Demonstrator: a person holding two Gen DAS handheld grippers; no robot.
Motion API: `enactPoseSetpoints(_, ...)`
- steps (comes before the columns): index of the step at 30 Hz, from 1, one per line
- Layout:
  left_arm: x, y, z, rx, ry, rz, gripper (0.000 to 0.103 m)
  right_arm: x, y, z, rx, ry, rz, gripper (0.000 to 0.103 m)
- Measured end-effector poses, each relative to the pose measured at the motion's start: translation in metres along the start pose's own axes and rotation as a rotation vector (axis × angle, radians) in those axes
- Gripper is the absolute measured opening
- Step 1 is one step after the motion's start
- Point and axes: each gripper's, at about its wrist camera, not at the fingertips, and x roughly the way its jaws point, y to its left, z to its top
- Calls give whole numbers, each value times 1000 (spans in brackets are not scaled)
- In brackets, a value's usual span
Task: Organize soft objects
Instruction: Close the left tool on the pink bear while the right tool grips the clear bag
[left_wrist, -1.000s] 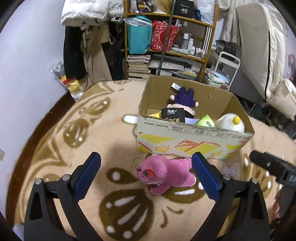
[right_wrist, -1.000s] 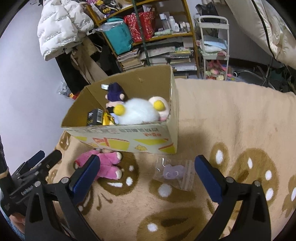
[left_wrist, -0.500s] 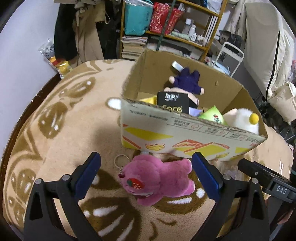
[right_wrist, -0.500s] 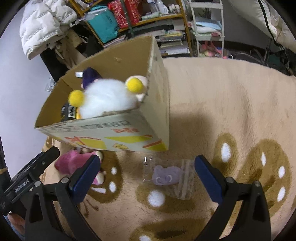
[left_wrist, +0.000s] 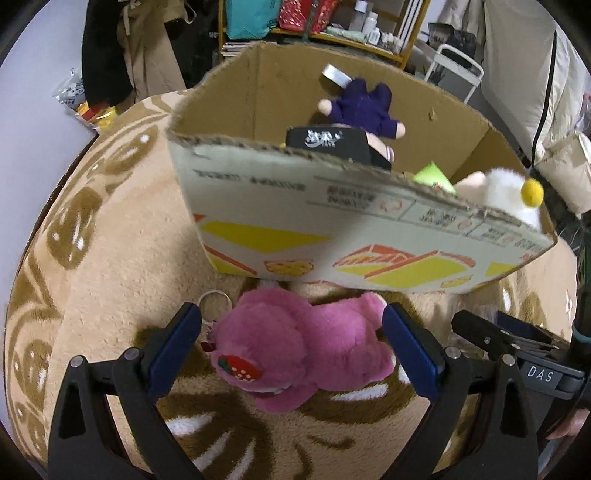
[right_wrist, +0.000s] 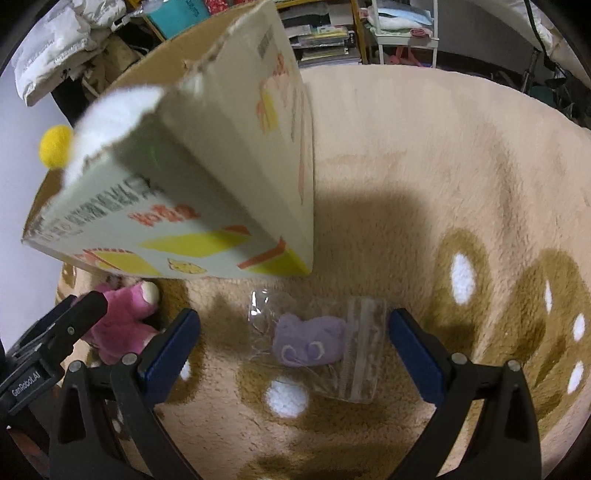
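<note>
A pink plush bear (left_wrist: 299, 347) lies on the beige rug just in front of a cardboard box (left_wrist: 332, 229). My left gripper (left_wrist: 291, 343) is open, its blue pads on either side of the bear. In the right wrist view a small purple plush in a clear zip bag (right_wrist: 314, 343) lies on the rug beside the box (right_wrist: 207, 206). My right gripper (right_wrist: 293, 350) is open around the bag. The bear's leg (right_wrist: 125, 317) shows at the left there. The box holds a purple doll (left_wrist: 362, 107), a white plush with yellow balls (left_wrist: 506, 192) and a black pack (left_wrist: 332, 142).
The rug (right_wrist: 443, 166) stretches wide to the right. A cluttered shelf (left_wrist: 332, 22), hanging coats (left_wrist: 129, 55) and a white rack (left_wrist: 454, 66) stand behind the box. The right gripper's body (left_wrist: 517, 354) sits close at the right of the left one.
Both grippers have moved forward and down. The bear now lies between the left pads and the bagged purple plush between the right pads. The box looms closer.
</note>
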Motion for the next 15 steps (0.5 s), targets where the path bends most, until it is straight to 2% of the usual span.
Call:
enactPoseSetpoints(9,19,-12,-3,43,52,54,97,17,25,-2,-160,32,-121,103)
enactPoseSetpoints(15,24,-17,-1,52,52,71,97,22,30,-2,-169,35,-117,103)
